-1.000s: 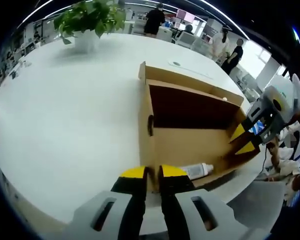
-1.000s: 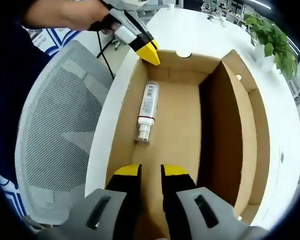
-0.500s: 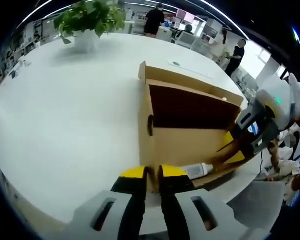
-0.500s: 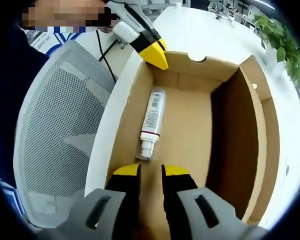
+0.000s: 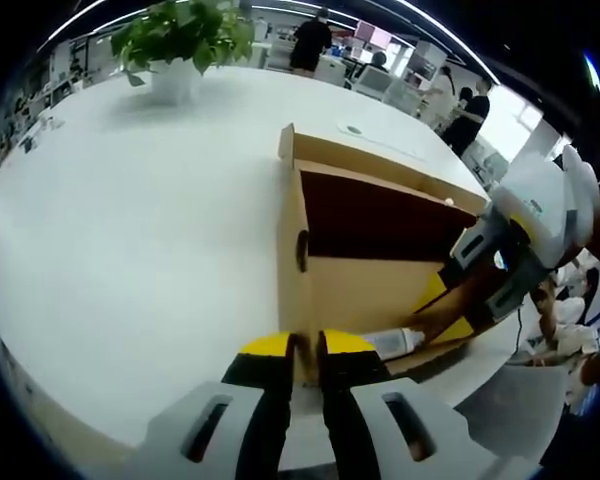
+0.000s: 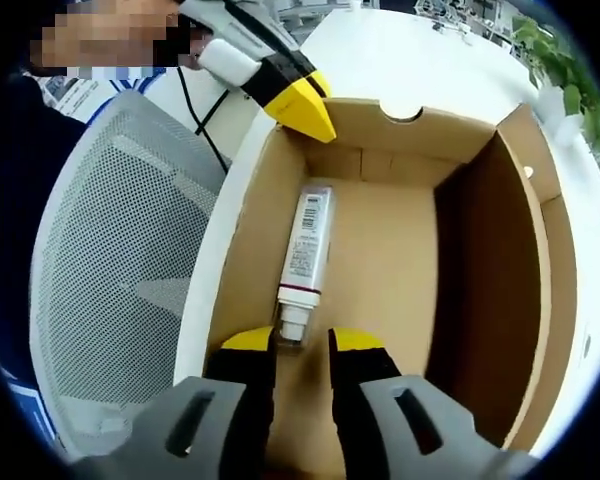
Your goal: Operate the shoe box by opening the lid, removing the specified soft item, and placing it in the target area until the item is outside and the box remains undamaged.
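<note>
Right claw: the right claw [image 6: 300, 338], at the bottom centre of the right gripper view, is held apart by a narrow gap with nothing between its yellow tips. It has been brought down into the box over the last second, so that the cap end of the tube now lies just above the gap, slightly left of it.

Left claw: the left claw [image 5: 307, 344], at the bottom centre of the left gripper view, is seen pinched on the near corner wall of the box, as it was a second ago. It is also seen at the upper left of the right gripper view, on the box corner.

Change: in the left gripper view the right claw, at the right edge, is now sunk further below the box rim than before.

Meaning for the task: the lid is already open, the box is being steadied, and the reach for the item is judged to be nearly complete; the grasp is not yet made.

Tube: the tube [image 6: 302, 262] is lying flat on the box floor, along the left wall in the right gripper view, cap toward the bottom of the frame.

Box: the box [image 6: 395, 260] is resting on the white table [image 5: 130, 220], its raised lid on the right of the frame.

Writing: a printed label is carried on the tube, but it is too small to be read; no brand can be made out.
</note>
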### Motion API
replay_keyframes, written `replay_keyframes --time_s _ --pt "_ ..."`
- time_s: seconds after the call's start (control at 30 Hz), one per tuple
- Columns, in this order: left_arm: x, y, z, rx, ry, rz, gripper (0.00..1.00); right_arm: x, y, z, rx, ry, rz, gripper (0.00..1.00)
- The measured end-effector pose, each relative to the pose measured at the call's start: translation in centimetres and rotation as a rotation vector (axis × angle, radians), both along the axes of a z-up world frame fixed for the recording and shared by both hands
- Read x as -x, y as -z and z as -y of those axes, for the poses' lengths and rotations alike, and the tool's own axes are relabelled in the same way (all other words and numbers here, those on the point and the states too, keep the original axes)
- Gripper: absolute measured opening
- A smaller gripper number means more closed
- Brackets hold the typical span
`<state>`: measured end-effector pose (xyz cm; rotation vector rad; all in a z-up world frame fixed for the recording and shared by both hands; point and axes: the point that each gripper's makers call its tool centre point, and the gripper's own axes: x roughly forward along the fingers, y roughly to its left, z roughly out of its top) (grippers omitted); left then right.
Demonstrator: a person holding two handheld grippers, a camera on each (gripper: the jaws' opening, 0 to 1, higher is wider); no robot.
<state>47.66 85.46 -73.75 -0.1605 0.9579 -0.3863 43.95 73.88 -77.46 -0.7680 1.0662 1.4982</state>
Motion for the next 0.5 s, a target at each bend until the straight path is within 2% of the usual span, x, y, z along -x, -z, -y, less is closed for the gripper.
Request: replay_keyframes --time_s 0.17,0.37,0.5 --pt "0.0 0.0 0.0 0.001 0.0 0.002 0.07 0.2 0.2 -0.3 -0.007 0.004 -0.018 0.17" --pt "0.0 0.0 0.0 0.001 0.001 0.002 0.07 0.2 1.4 -0.2 0.028 -0.014 0.0 0.17" --pt "0.0 0.0 0.1 0.001 0.002 0.003 0.07 -0.1 1.7 -0.6 0.012 0.013 0.0 0.19"
